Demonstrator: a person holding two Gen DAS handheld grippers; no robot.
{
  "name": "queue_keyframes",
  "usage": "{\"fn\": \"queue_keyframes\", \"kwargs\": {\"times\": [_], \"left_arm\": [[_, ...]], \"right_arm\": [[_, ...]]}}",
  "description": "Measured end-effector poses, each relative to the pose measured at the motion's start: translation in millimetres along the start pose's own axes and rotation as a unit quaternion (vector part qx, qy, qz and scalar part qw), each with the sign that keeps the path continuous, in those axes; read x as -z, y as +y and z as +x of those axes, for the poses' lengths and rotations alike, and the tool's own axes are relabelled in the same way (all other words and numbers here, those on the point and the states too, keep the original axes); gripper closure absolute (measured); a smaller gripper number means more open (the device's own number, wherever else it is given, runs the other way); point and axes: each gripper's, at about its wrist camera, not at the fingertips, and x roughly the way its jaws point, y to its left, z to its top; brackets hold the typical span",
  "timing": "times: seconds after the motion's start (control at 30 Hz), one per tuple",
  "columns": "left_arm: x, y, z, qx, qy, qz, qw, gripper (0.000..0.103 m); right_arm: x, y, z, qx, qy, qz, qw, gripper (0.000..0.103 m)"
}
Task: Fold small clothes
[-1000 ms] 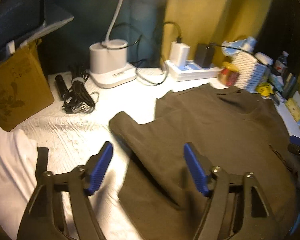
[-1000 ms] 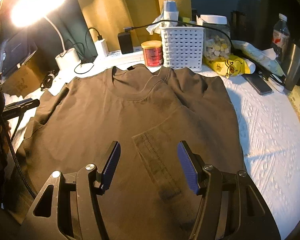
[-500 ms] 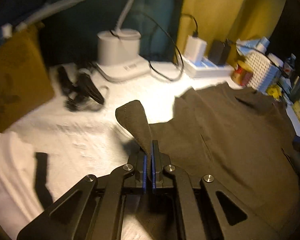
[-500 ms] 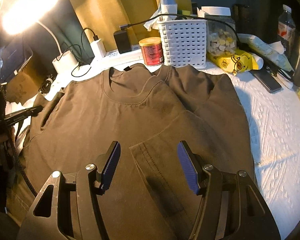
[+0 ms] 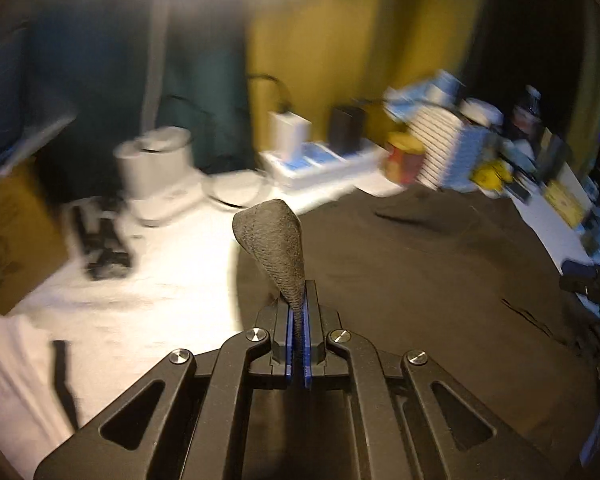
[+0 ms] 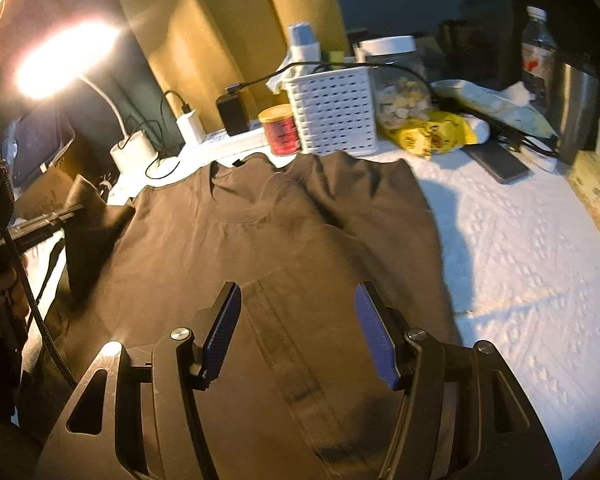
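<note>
At table centre lies a dark shirt (image 6: 284, 240), spread flat, neck toward the clutter at the back, on a white textured cover (image 6: 520, 264). Its right sleeve side already lies folded over the body; the hem strip of that fold runs between the right gripper's fingers. One second ago the left sleeve (image 5: 272, 240) lay flat on the cover with the left gripper's jaws apart around it. Half a second ago the jaws met on it. Now the left gripper (image 5: 299, 328) is clamped on the sleeve and has raised it: the cloth stands up out of the blue pads as a rounded flap, clear of the cover, with the shirt body to its right. The left view is blurred, which suggests the hand is swinging. Judged from this, the left sleeve fold is under way, and the sleeve needs carrying rightward across the body before release.

The right gripper (image 6: 298, 332) hovers over the lower middle of the shirt, jaws wide apart, holding nothing; whether its tips touch the cloth cannot be told. In its view the lifted sleeve shows at far left as a dark peak.

Behind the collar stand a red can (image 6: 282, 128), a white basket (image 6: 332, 114), a power strip (image 5: 320, 160) with chargers, and a lamp (image 6: 134, 148) at left; a phone (image 6: 496, 162) lies to the right.
</note>
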Motion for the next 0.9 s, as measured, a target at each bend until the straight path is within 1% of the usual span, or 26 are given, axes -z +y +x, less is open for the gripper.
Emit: {"fn": "queue_keyframes", "kwargs": {"times": [0.13,0.17,0.2,0.3,0.37,0.43,0.47,0.5,0.6,0.67,0.73,0.8,0.83,0.9], "left_arm": [[6.5,-34.5,23.9,0.031,0.032,0.028,0.9986,0.101],[8.6,-43.7,30.8,0.036,0.045,0.037,0.9976,0.1],[11.6,-55.6,41.8,0.041,0.07,0.053,0.9953,0.1],[18.7,-75.6,54.8,0.029,0.093,0.071,0.9927,0.099],[21.4,-81.5,52.5,0.043,0.101,0.07,0.9915,0.084],[23.0,-80.3,37.6,0.067,0.098,0.062,0.991,0.048],[23.9,-77.6,28.9,0.073,0.091,0.058,0.9915,0.043],[25.2,-72.1,17.6,0.072,0.083,0.052,0.9925,0.04],[30.8,-47.7,-8.9,0.045,0.074,0.038,0.9955,0.04],[34.9,-29.9,-17.4,0.024,0.073,0.025,0.9967,0.04],[42.6,-9.4,-17.9,0.006,0.076,0.006,0.997,0.04],[50.7,9.4,-11.7,-0.009,0.09,-0.021,0.9957,0.04],[54.4,14.7,-8.9,-0.007,0.091,-0.032,0.9953,0.04],[61.3,20.7,-2.8,0.011,0.096,-0.047,0.9942,0.041]], "right_arm": [[5.3,-14.8,-11.7,0.006,-0.014,0.016,1.0,0.04],[6.5,-17.6,-15.0,0.005,-0.018,0.018,1.0,0.04],[7.3,-18.8,-16.4,0.005,-0.02,0.019,1.0,0.04],[10.3,-24.0,-21.4,0.003,-0.026,0.024,0.999,0.04],[12.6,-26.8,-23.5,0.002,-0.028,0.027,0.999,0.04],[15.1,-29.3,-25.8,0.0,-0.03,0.03,0.999,0.04],[16.2,-30.2,-26.6,-0.001,-0.031,0.031,0.999,0.04],[17.2,-30.7,-26.7,-0.002,-0.032,0.033,0.999,0.04],[20.2,-30.1,-25.1,-0.004,-0.03,0.033,0.999,0.04],[21.8,-29.7,-23.2,-0.006,-0.027,0.033,0.999,0.04],[22.4,-27.2,-21.4,-0.008,-0.025,0.031,0.999,0.04],[22.6,-24.4,-21.0,-0.009,-0.024,0.029,0.999,0.04],[22.5,-22.7,-21.2,-0.009,-0.023,0.027,0.999,0.04],[21.3,-19.5,-20.5,-0.008,-0.023,0.024,0.999,0.04]]}}
